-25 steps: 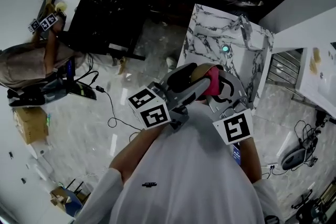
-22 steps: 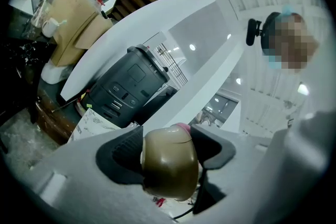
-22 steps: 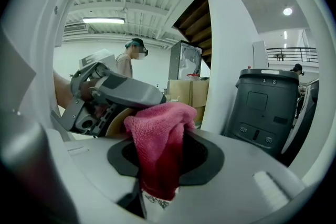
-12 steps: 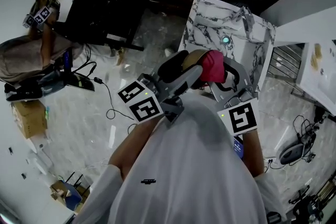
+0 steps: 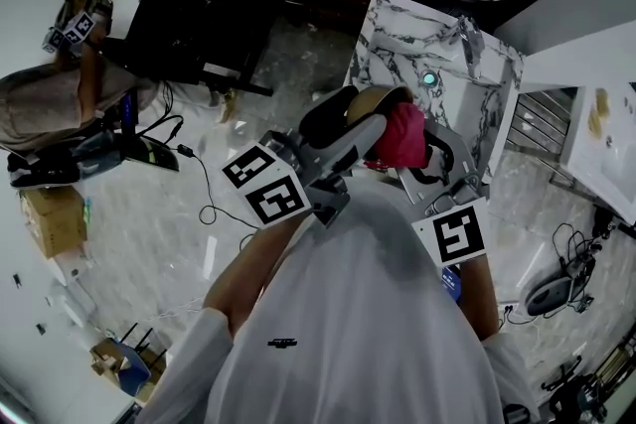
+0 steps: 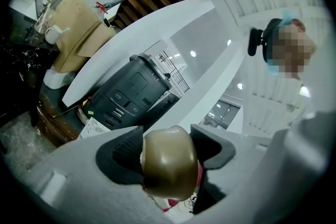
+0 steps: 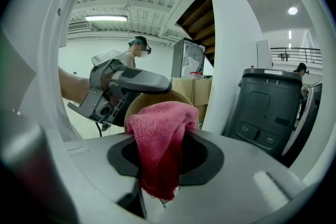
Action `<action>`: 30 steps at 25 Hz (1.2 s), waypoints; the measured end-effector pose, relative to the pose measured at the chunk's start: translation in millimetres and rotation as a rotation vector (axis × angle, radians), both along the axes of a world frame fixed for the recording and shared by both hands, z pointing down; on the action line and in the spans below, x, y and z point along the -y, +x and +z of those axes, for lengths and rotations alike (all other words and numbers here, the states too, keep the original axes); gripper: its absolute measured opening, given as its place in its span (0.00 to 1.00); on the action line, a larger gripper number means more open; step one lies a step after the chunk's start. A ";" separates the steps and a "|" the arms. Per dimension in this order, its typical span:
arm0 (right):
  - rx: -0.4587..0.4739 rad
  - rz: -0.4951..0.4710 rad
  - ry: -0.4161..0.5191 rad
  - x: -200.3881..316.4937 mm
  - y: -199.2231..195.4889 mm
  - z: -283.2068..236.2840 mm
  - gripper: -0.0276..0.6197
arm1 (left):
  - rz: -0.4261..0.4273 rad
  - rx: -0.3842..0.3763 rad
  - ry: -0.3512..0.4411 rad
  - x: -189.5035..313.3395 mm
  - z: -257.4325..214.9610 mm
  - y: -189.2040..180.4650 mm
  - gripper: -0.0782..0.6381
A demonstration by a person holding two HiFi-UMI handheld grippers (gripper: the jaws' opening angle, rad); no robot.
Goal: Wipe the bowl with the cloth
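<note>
Bowl (image 6: 169,165), just 1, stays clamped in your left tongs (image 6: 167,150). Your right tongs (image 7: 164,153), clamped on the 1 cloth (image 7: 157,131), have shifted it slightly against the bowl.

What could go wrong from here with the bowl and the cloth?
1. The left gripper holds the bowl in the air, seemingly only by its edge. A hard push from the cloth might make the bowl slip out and drop.
2. The right gripper pinches only a fold of the cloth, and the rest hangs loose. Rubbing may pull it free.
</note>
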State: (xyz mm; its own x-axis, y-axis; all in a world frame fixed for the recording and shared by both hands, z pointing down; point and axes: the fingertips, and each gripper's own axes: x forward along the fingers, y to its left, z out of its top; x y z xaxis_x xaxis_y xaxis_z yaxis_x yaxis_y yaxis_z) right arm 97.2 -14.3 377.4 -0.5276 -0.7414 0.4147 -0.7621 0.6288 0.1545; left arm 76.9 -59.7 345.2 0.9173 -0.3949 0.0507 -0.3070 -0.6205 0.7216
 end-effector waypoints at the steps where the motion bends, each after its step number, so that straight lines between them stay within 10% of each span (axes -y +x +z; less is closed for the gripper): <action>1: 0.007 -0.009 -0.005 -0.4 -1.7 0.2 0.26 | -0.002 0.000 0.001 1.7 0.6 0.7 0.51; 16: 0.317 -0.039 0.042 10.4 -23.9 -23.2 0.26 | 0.033 -0.016 -0.010 -1.0 10.2 7.6 0.51; 30: 0.192 -0.011 0.052 38.3 -11.5 -20.6 0.26 | 0.063 -0.032 0.026 -1.3 0.2 4.9 0.51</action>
State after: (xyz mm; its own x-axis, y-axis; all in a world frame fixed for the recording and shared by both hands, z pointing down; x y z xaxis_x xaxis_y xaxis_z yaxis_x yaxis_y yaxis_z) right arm 85.7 -52.6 356.8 -0.6016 -0.7529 0.2667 -0.7738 0.6322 0.0391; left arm 81.9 -58.4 345.4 0.9414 -0.3372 0.0111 -0.2437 -0.6568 0.7136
